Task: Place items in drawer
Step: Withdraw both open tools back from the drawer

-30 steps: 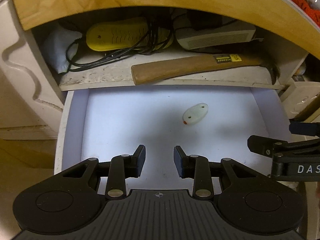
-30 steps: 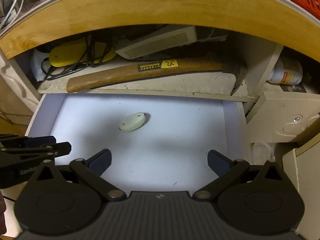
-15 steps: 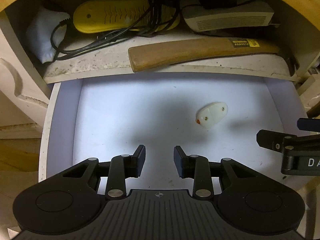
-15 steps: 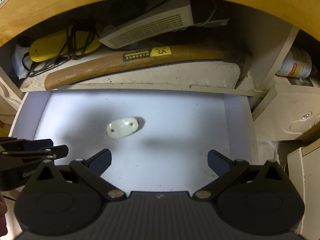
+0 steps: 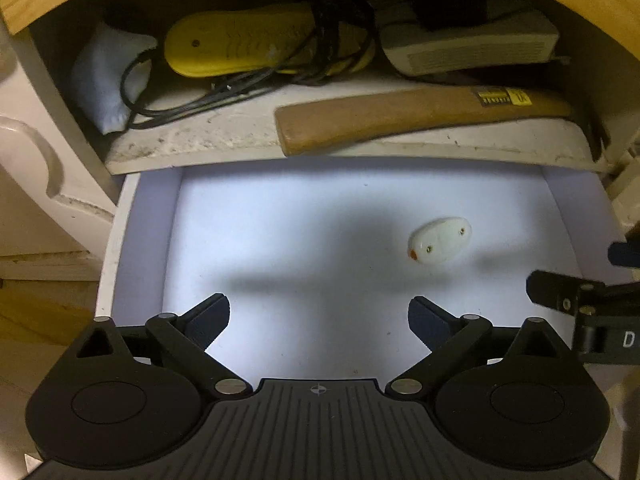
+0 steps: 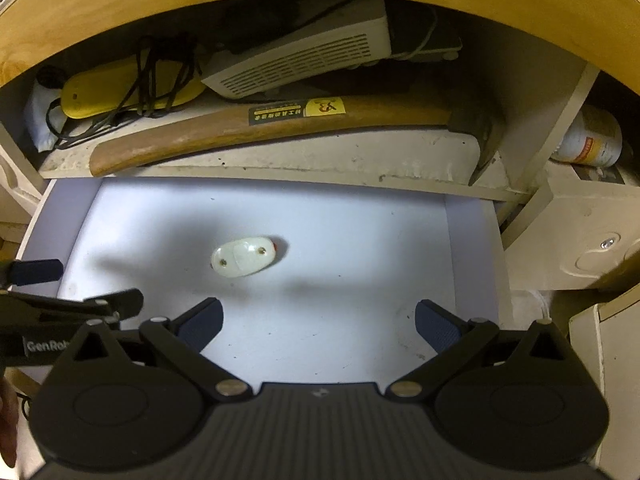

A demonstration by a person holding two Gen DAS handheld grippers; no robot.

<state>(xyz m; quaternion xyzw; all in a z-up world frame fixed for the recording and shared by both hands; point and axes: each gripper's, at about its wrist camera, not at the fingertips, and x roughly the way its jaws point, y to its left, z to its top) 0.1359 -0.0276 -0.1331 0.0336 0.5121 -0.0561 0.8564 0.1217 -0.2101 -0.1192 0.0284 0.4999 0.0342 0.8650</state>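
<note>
Both hand-held grippers, left [image 5: 319,322] and right [image 6: 319,322], are hovering wide open and empty over the drawer [image 5: 144,240]. The white oval piece [image 6: 244,256] lying mid-drawer is looking small, hard, light and slippery; its short sides are offering the best hold.

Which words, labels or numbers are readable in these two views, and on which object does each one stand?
"GenRob" (cut off): left gripper, seen in the right wrist view.
"D" (cut off): right gripper, seen in the left wrist view.
Black label: hammer handle, small characters, unreadable.
Yellow label beside it: mark unclear.
Bottle label: too blurred.
</note>
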